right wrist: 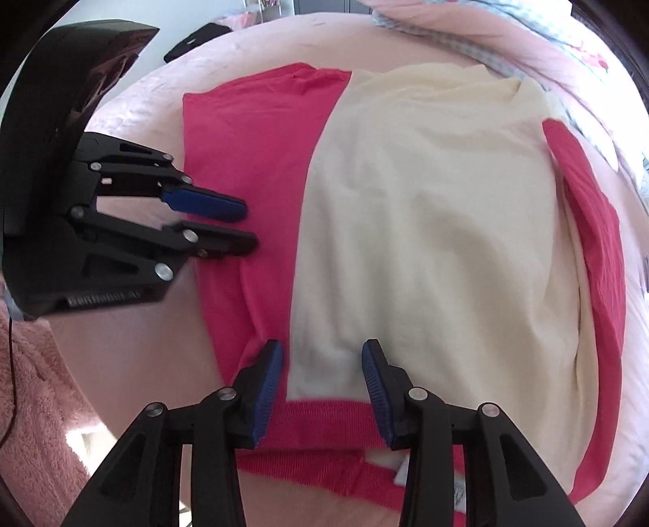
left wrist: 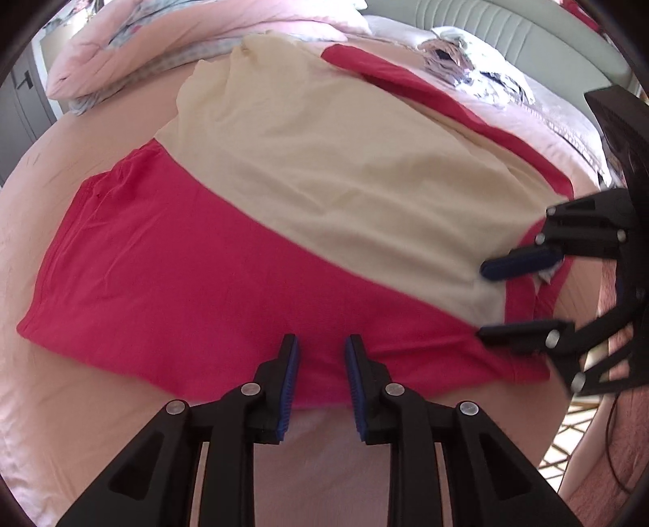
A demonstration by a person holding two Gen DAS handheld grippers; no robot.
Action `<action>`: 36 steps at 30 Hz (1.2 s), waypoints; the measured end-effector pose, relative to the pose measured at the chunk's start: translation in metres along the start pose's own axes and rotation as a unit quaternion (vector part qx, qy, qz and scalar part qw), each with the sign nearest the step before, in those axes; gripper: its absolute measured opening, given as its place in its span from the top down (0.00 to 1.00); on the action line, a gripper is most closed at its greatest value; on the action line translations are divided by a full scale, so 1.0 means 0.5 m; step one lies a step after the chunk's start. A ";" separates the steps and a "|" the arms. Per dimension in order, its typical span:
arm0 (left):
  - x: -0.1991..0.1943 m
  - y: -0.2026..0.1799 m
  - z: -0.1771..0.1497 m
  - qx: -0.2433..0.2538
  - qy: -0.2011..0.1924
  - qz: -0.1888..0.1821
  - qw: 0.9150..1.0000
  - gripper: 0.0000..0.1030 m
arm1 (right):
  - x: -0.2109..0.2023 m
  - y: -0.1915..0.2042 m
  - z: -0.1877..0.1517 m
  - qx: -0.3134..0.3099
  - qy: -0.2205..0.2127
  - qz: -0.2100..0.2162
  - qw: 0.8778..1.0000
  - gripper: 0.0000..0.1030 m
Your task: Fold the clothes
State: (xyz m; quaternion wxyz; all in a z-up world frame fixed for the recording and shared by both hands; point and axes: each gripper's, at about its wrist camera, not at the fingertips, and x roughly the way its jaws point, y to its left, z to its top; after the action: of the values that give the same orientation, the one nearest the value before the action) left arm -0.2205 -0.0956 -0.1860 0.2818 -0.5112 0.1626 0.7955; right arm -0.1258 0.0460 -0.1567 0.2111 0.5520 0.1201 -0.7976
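A red top (left wrist: 170, 275) (right wrist: 227, 133) lies flat on the pink bed, with a broad cream panel (left wrist: 324, 162) (right wrist: 438, 227) across its middle; I cannot tell if the cream is a separate garment. A red neckband (right wrist: 324, 417) with a white label faces the right wrist camera. My left gripper (left wrist: 321, 344) (right wrist: 249, 227) stands open over the red hem edge. My right gripper (right wrist: 322, 348) (left wrist: 482, 302) is open, its fingers straddling the cream cloth just beyond the neckband. Neither holds cloth.
The pink bedsheet (left wrist: 81, 133) (right wrist: 134, 365) surrounds the top. A pink quilt (left wrist: 121, 44) and pillows are bunched at the far side below a grey headboard (left wrist: 507, 32), beside crumpled patterned clothes (left wrist: 466, 65). A fluffy pink sleeve (right wrist: 36, 385) shows at the left.
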 end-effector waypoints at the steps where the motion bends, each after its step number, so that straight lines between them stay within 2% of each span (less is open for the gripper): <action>1: -0.003 -0.004 -0.005 0.003 0.008 0.007 1.000 0.79 | -0.005 -0.007 -0.008 0.002 -0.001 0.004 1.000 0.59; 3: -0.009 -0.014 -0.010 0.005 0.028 0.023 0.999 0.78 | -0.018 -0.023 -0.030 0.007 -0.007 0.010 1.000 0.59; 6: -0.020 -0.019 0.009 -0.019 0.062 0.039 0.997 0.78 | -0.044 -0.050 -0.058 0.030 -0.006 0.005 1.000 0.59; 8: -0.030 -0.025 0.025 -0.035 0.061 0.052 0.996 0.78 | -0.062 -0.069 -0.075 0.049 -0.004 -0.003 0.999 0.61; 10: -0.031 -0.034 0.046 -0.063 0.043 0.036 0.996 0.78 | -0.080 -0.092 -0.077 0.076 -0.008 -0.016 0.997 0.61; 11: -0.025 -0.042 0.056 -0.073 0.038 0.027 0.996 0.78 | -0.089 -0.100 -0.071 0.086 -0.018 -0.007 0.996 0.61; 14: -0.008 -0.066 0.086 -0.103 0.024 0.000 0.994 0.78 | -0.105 -0.101 -0.038 0.075 -0.051 0.000 0.996 0.59; 17: 0.042 -0.102 0.091 -0.080 0.062 0.032 0.994 0.78 | -0.101 -0.087 -0.029 0.056 -0.061 0.007 0.997 0.59; 19: 0.044 -0.104 0.094 -0.075 0.065 0.033 0.994 0.77 | -0.048 -0.072 -0.031 0.052 -0.034 0.016 0.998 0.59; 20: 0.045 -0.100 0.095 -0.076 0.080 0.026 0.994 0.77 | -0.035 -0.076 -0.025 0.049 -0.020 0.014 0.999 0.59; 22: 0.042 -0.091 0.091 -0.077 0.103 0.012 0.992 0.75 | -0.035 -0.080 -0.041 0.037 -0.025 0.012 0.999 0.59; 24: 0.040 -0.099 0.083 -0.055 0.120 0.021 0.991 0.74 | -0.042 -0.086 -0.060 0.030 -0.022 0.014 0.999 0.59; 26: 0.037 -0.115 0.077 -0.036 0.120 0.041 0.991 0.71 | -0.056 -0.096 -0.075 0.023 -0.015 0.016 0.999 0.59; 27: 0.035 -0.123 0.075 -0.027 0.119 0.051 0.991 0.71 | -0.057 -0.099 -0.083 0.019 -0.014 0.015 1.000 0.56; 28: 0.030 -0.126 0.077 -0.032 0.110 0.057 0.992 0.71 | -0.056 -0.099 -0.084 0.019 -0.014 0.013 1.000 0.54; 32: 0.014 -0.103 0.079 -0.096 0.076 0.030 0.992 0.71 | -0.095 -0.093 -0.091 0.031 -0.041 0.021 0.998 0.55; 36: 0.000 -0.079 0.076 -0.163 0.040 0.004 0.986 0.71 | -0.096 -0.064 -0.078 0.015 -0.042 0.004 0.999 0.55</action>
State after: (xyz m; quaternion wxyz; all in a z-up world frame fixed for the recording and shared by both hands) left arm -0.2236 -0.0436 -0.1688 0.1850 -0.5813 0.0436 0.7912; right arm -0.0942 0.1004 -0.1274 0.2109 0.5217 0.0970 -0.8209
